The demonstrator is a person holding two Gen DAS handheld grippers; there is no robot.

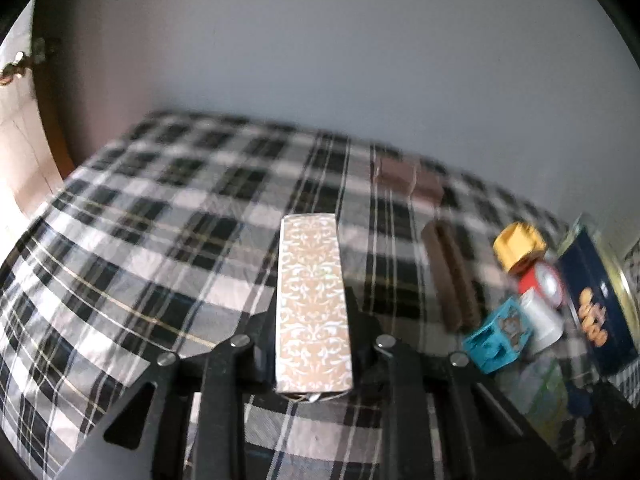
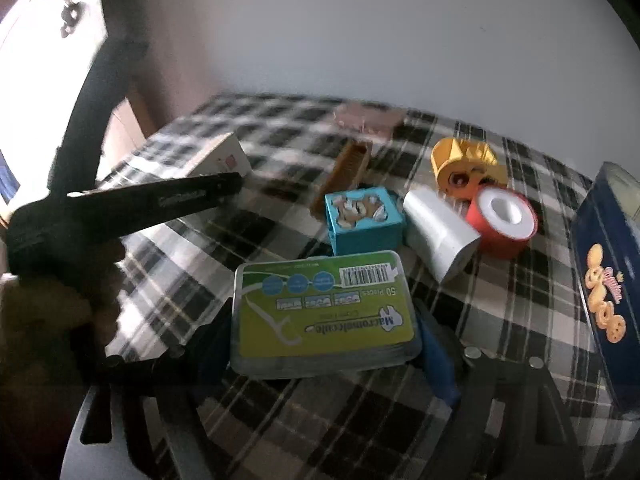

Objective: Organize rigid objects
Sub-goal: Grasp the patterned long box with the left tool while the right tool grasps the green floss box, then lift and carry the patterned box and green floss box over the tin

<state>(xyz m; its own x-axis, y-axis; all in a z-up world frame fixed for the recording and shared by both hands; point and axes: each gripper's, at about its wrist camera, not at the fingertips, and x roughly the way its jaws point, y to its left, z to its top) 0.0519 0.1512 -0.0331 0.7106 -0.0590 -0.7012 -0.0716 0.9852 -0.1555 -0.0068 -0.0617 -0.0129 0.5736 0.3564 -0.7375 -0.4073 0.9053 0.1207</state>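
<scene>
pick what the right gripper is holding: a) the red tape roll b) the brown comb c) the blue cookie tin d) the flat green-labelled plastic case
d: in the right wrist view the green-labelled plastic case sits between the right gripper fingers, while the red tape roll, blue cookie tin and brown comb lie apart on the cloth.

Two wrist fisheyes look forward and down, close over a plaid tablecloth (image 1: 120, 264), sharing the blue cube (image 2: 362, 220).

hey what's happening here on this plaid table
A person is tidying small items with two handheld grippers. The left gripper is shut on a long patterned box, held above the plaid cloth. The right gripper holds a flat green case. A blue cube, red roll, yellow toy and navy tin sit clustered to the right.
</scene>
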